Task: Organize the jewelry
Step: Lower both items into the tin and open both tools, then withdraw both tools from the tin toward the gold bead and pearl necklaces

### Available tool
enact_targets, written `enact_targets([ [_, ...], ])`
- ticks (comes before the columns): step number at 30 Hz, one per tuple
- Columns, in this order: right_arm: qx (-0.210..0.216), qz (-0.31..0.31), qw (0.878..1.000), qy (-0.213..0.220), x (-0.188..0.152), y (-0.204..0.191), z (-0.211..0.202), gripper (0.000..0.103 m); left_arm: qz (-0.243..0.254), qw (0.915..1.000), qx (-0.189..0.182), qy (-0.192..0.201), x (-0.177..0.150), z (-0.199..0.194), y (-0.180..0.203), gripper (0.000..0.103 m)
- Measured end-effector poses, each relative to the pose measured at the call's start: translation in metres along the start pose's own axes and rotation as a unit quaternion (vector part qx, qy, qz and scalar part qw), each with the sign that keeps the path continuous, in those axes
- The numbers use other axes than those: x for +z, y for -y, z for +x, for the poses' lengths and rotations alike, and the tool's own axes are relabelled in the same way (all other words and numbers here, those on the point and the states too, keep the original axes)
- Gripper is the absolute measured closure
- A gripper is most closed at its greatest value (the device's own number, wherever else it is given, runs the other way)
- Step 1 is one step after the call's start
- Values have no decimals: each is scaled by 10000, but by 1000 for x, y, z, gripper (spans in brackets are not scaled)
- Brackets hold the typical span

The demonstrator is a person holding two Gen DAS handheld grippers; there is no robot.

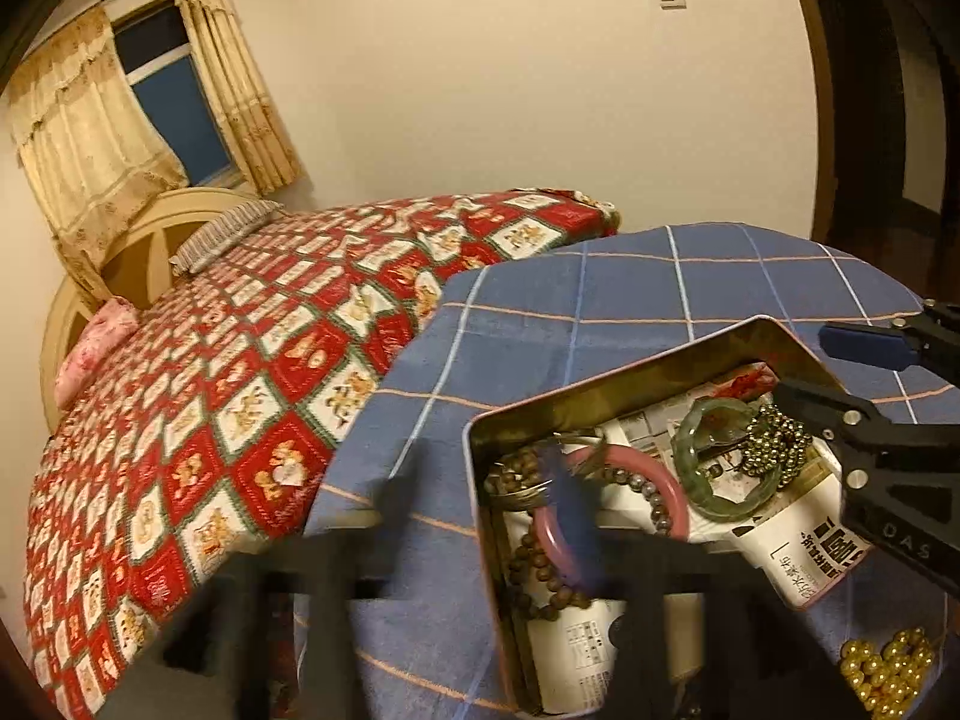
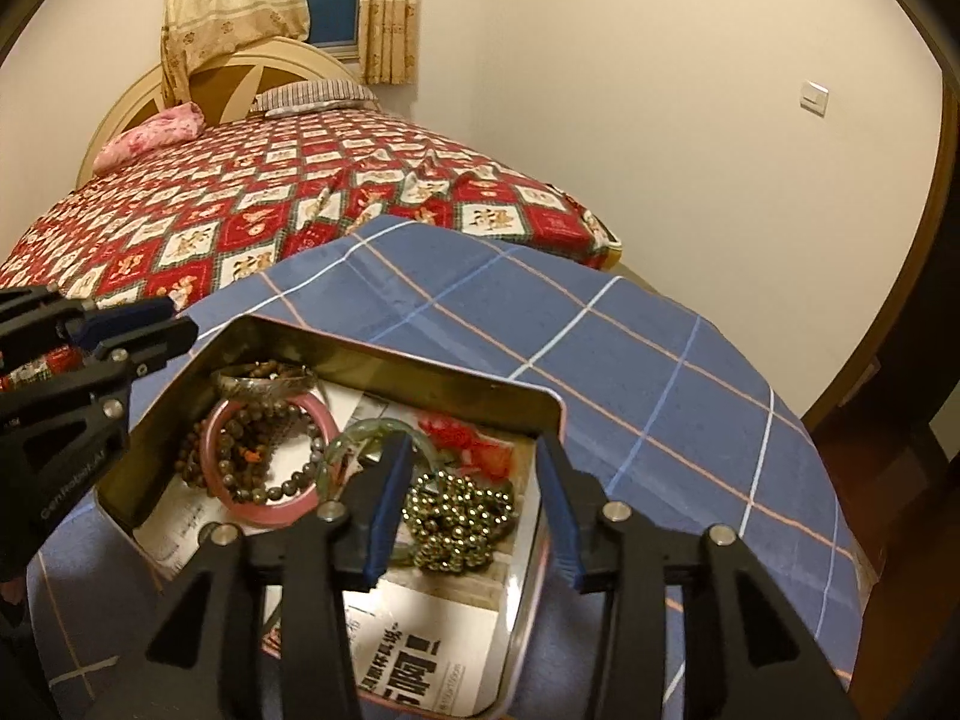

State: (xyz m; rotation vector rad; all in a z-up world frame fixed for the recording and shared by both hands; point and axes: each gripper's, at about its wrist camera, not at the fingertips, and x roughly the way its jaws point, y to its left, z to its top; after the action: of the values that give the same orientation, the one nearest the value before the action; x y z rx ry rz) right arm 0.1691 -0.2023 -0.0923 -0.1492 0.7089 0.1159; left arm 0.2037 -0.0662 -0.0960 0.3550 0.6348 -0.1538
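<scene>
An open metal tin lined with printed paper sits on a blue checked cloth. Inside lie a pink bangle, a green jade bangle, brown wooden beads, a red tassel and dark gold beads. My left gripper, blurred, is open at the tin's left end above the pink bangle. My right gripper is open with the gold beads lying between its pads, untouched.
A pile of bright gold beads lies on the cloth outside the tin. Behind the table is a bed with a red patterned quilt, pillows and a curtained window. A dark doorway is at the right.
</scene>
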Motion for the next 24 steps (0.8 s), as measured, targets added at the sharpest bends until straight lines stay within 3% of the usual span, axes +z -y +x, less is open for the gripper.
enact_targets([
  [1, -9, 20, 10000, 7, -1, 1, -2, 55, -26, 9999, 31, 106, 0, -4, -1, 26],
  [3, 6, 57, 10000, 19, -2, 2, -4, 49, -38, 9999, -33, 134, -1, -9, -1, 26],
  [11, -9, 50, 10000, 0, -4, 1, -7, 45, 54, 9999, 109, 37, -2, -10, 2, 26],
  [24, -16, 202, 9998, -21, -12, 6, -18, 44, -71, 9999, 126, 29, -15, -25, 1, 26],
])
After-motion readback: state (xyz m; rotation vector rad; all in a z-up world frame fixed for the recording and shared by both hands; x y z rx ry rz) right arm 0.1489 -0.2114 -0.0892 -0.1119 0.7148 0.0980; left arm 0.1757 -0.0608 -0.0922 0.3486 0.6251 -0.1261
